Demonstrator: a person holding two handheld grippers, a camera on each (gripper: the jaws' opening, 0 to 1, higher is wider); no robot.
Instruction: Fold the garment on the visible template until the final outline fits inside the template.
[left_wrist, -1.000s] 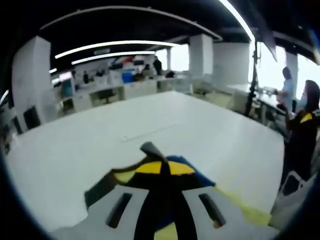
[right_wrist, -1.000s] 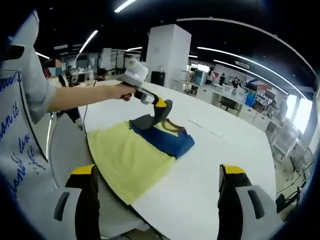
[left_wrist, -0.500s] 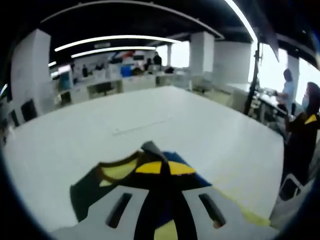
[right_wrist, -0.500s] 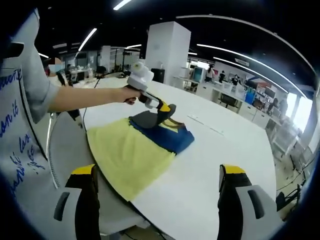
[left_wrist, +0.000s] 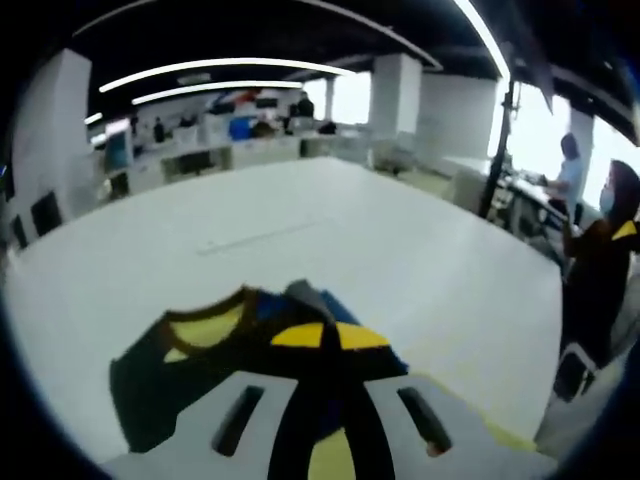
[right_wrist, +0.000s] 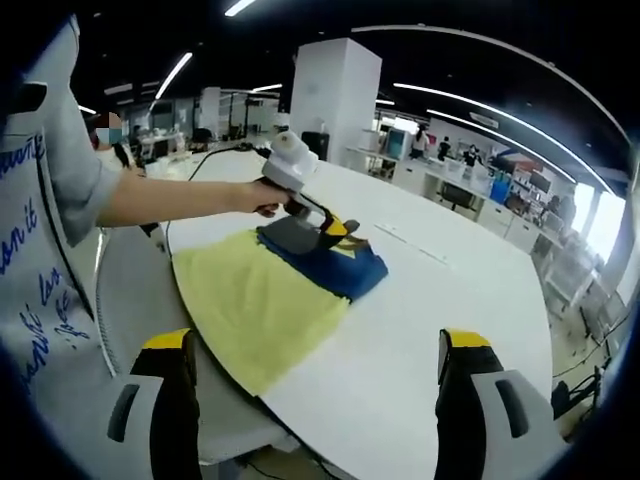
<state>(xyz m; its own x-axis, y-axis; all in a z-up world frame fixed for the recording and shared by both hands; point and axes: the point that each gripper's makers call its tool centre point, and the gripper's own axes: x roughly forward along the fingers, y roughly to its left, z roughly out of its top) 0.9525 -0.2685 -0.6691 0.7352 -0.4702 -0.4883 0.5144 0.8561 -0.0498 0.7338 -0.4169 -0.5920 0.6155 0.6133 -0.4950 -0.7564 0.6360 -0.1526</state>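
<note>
While the left tool (right_wrist: 338, 226) is sitting clamped on a dark fold of the garment (right_wrist: 262, 300), jaws pressed together w/ cloth between them, it's working at the far, collar end of the piece. Seen from the left gripper view, that same tool (left_wrist: 322, 336) is pinching the navy-and-yellow neck area, dark fabric bunching just past the yellow tips and spreading off to the left of the jaws.

Moving outward: the garment is lying on the white tabletop (right_wrist: 440, 300), near the person's edge. Its navy part (right_wrist: 335, 268) is sitting at the far end under the left tool; the pale yellow part (right_wrist: 250, 310) is running back toward the person and the near tabletop rim. So the long axis is running from the left tool's grip down toward the right tool (right_wrist: 312, 385), roughly.

The right tool is hanging w/ jaws wide apart, holding nothing, well apart from the cloth and off the near edge. Its closest bit of garment is the yellow hem corner, lying ahead and to its left.

Judgement: the left hand (right_wrist: 250, 195) is much nearer the fabric and already gripping, so the next fold prob. is turning on it carrying the navy end along that axis. No template outline is clearly showing, can't tell fit yet.
</note>
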